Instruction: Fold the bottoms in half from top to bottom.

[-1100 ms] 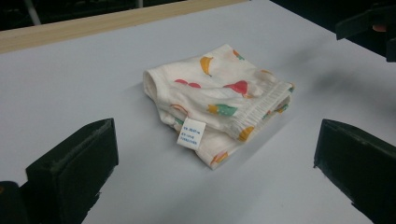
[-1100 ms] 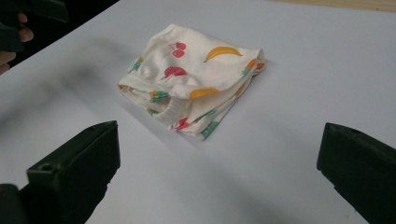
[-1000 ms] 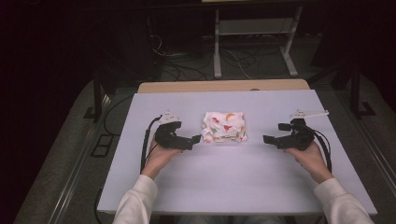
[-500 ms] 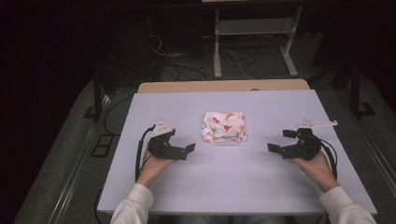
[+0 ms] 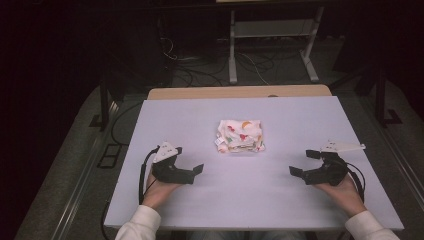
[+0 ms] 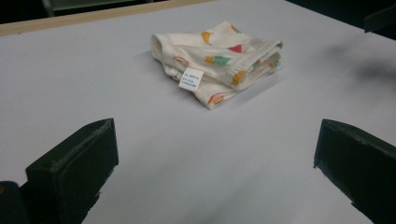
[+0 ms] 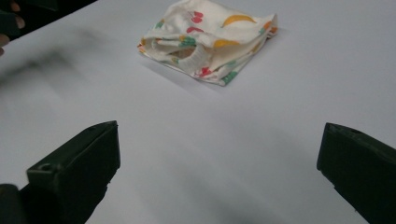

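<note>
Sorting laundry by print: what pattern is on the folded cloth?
Cream folded cloth with small multicoloured shapes in red, orange, green; clearest in the left gripper view.

One folded cloth point(image 5: 240, 136) is counted on one table point(image 5: 300, 200). One small white tag point(image 6: 191, 78) is seen on the cloth. Two grippers are counted beside the cloth: the left gripper point(image 5: 192, 170) and the right gripper point(image 5: 301, 163).

a pale lilac-white table top point(image 5: 280, 195) lies over a wooden table whose edge point(image 5: 240, 92) shows along the far side. beyond it, on the dark floor, stands a light metal stand point(image 5: 272, 40) with two legs and a shelf between them. loose cables point(image 5: 200, 70) trail across the floor near it. at the left side of the table a dark post point(image 5: 104, 102) stands upright.
</note>
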